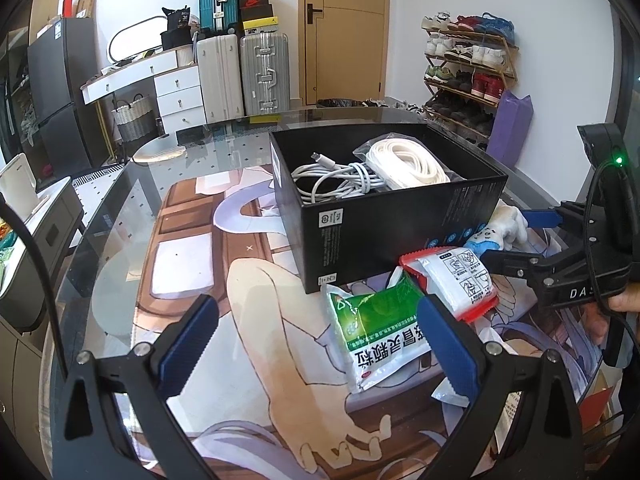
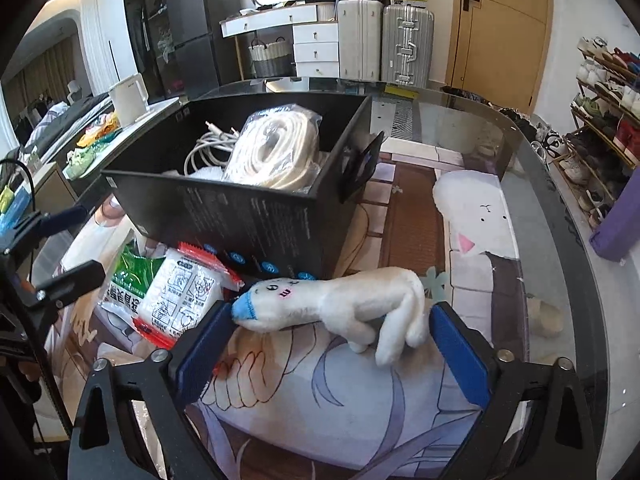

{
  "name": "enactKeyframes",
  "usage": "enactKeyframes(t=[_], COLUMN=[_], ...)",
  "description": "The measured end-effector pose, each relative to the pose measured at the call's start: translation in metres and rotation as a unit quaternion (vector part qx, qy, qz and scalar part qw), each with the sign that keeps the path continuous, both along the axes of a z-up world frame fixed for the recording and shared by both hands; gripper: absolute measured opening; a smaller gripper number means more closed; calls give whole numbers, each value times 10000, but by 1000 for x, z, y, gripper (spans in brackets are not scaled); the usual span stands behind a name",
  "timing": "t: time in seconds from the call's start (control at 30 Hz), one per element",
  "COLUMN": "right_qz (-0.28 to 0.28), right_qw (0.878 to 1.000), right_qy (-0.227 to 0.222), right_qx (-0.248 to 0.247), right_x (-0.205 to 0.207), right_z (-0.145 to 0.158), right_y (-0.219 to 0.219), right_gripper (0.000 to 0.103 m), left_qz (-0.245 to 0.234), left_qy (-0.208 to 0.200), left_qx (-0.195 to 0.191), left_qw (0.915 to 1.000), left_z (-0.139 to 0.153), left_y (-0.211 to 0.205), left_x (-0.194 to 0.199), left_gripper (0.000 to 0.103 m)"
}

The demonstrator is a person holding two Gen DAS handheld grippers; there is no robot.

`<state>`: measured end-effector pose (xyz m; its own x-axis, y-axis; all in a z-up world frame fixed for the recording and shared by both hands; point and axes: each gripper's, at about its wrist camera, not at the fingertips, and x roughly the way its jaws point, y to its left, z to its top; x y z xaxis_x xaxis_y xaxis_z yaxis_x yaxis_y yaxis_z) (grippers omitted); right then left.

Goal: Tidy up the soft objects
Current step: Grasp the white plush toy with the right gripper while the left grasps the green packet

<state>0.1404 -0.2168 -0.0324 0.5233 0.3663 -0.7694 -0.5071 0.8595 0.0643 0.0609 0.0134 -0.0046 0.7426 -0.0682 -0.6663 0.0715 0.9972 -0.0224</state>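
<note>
Glass covers the table [image 1: 120, 216], and under it a printed cartoon mat [image 1: 256, 292] is spread; behind it a white drawer unit, suitcases, a wooden door and a shoe rack [image 1: 468, 68] are seen along the wall. At the left of the left wrist view, the left gripper [image 1: 316, 344] is held with its blue pads spread wide and nothing pinched between them; only the mat and part of a green sachet [image 1: 376, 332] lie in the gap. Just right of the sachet, a white packet with red edges [image 1: 460, 276] is laid overlapping it, both lying against the near wall of an open black box [image 1: 400, 216]. Inside the box, a coiled white cable [image 1: 336, 180] and a bagged white cord [image 1: 404, 164] are stored. Further right, a white plush toy [image 2: 340, 304] with a blue tip is lying on the mat beside the box, between the pads of the right gripper [image 2: 332, 344]. These jaws are spread wide; whether the pads press the toy's ends cannot be told for certain.
</note>
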Motion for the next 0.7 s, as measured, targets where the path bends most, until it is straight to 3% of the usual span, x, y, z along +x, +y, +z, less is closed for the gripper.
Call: enactKeyframes(t=[0.23, 0.7], right_qz=[133, 109], right_qw=[9999, 9991], right_qy=[18, -228], right_qx=[41, 343], right_x=[-1, -16], right_z=[0, 28], right_y=[-2, -28], right_gripper=[90, 89], left_qz=[-47, -147], left_qy=[27, 388], left_qx=[21, 120], left_qw=[10000, 9991], left_z=[-1, -8], left_y=[-3, -12], left_x=[0, 8], left_gripper=[100, 100])
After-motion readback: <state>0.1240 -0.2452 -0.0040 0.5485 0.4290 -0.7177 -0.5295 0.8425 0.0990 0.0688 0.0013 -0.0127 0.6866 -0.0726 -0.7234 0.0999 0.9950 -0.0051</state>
